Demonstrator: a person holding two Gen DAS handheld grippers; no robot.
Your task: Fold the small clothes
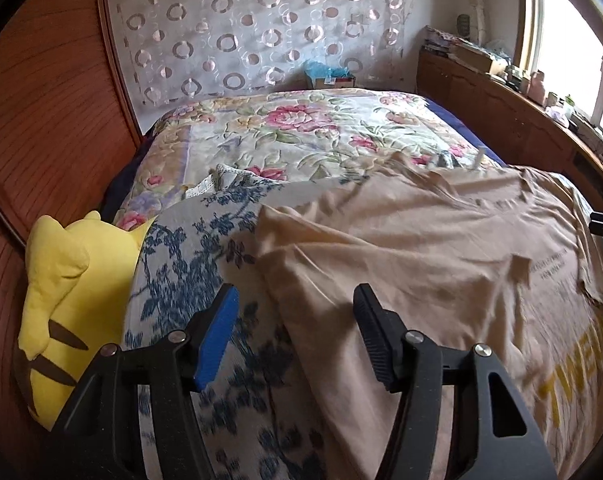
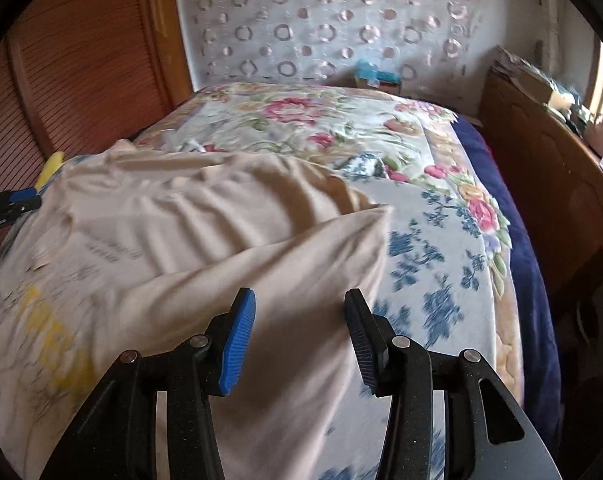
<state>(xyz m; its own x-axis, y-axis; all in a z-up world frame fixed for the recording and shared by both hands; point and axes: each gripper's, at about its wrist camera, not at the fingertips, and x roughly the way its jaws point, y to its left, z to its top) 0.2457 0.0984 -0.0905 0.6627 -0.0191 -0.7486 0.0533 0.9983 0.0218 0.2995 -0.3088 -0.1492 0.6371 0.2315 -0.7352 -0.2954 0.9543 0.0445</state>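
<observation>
Now we are holding the left hand-held gripper (image 1: 295, 332) with its jaws apart and empty over the left edge of the beige T-shirt (image 1: 421, 248), which is lying spread out and wrinkled on the bed (image 1: 285, 128). We are keeping the right hand-held gripper (image 2: 299, 336) parted too, gripping nothing, above the shirt's folded right side, while a yellow plush toy (image 1: 65, 280) is sitting at the bed's left edge.

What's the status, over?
Left gripper open, right gripper open, both empty. Beige shirt spread on bed, sides folded inward. Yellow plush toy beside it, clear.
</observation>
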